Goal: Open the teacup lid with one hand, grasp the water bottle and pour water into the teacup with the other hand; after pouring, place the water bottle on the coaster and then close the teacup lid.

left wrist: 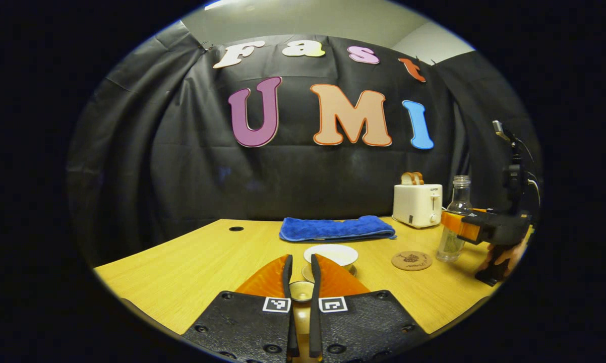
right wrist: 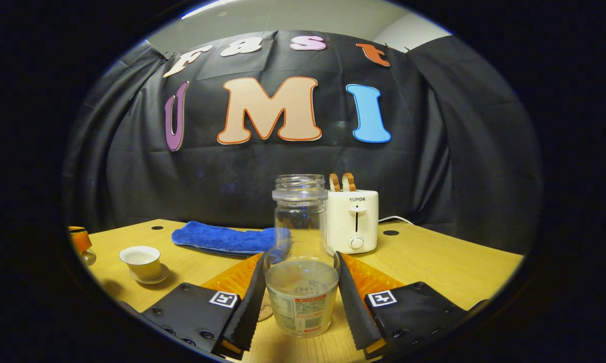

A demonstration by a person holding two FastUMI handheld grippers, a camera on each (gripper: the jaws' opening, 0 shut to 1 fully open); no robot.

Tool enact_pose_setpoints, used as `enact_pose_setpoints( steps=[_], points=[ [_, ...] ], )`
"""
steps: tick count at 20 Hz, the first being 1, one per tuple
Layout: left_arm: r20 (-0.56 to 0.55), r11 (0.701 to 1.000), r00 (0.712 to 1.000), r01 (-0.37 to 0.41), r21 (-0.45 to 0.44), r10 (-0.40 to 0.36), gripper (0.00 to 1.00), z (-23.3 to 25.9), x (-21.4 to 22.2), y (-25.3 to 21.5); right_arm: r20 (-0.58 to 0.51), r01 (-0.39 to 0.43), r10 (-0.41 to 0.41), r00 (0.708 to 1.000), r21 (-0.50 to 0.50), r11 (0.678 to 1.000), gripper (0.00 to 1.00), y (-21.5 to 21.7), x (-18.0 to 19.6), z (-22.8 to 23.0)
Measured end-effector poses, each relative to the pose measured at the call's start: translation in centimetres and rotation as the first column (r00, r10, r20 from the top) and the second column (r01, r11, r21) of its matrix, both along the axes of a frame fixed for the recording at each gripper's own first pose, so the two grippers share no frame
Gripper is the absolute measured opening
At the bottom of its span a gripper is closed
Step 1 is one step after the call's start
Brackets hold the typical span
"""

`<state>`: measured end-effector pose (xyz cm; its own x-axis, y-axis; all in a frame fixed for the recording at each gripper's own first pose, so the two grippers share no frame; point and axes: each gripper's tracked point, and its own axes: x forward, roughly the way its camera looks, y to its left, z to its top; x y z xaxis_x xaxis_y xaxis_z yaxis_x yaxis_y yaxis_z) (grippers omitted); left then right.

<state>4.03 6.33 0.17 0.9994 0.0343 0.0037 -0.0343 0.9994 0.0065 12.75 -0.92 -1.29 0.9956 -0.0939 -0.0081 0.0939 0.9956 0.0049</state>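
Low in the left gripper view, the left gripper (left wrist: 301, 275) pinches the lid (left wrist: 301, 291) before the open teacup (left wrist: 331, 255). Centre-bottom in the right gripper view, the right gripper (right wrist: 301, 275) clasps the water bottle (right wrist: 301, 272).

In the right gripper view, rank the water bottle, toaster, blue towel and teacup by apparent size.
1. water bottle, though it sits nearest the camera, so this is inflated
2. and 3. blue towel and toaster, too alike to rank
4. teacup
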Motion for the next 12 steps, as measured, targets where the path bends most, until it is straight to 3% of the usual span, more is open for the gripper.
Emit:
enact_pose_setpoints(
  steps=[8,10,12],
  points=[
    [-0.001,1.000,1.000,-0.012,0.001,0.012,0.06,0.1,0.3,0.7,-0.011,-0.078,0.078,0.997,-0.013,0.997,0.62,1.4,-1.4,-0.1],
    [0.001,1.000,1.000,-0.008,0.002,0.008,0.06,0.0,0.3,0.7,-0.017,-0.107,0.106,0.994,-0.092,0.990,0.57,2.4,-1.8,0.3],
    [0.000,1.000,1.000,-0.009,0.001,0.009,0.06,0.0,0.3,1.2,-0.057,-0.165,0.156,0.986,-0.222,0.961,0.58,4.3,-2.5,0.7]
  ],
)
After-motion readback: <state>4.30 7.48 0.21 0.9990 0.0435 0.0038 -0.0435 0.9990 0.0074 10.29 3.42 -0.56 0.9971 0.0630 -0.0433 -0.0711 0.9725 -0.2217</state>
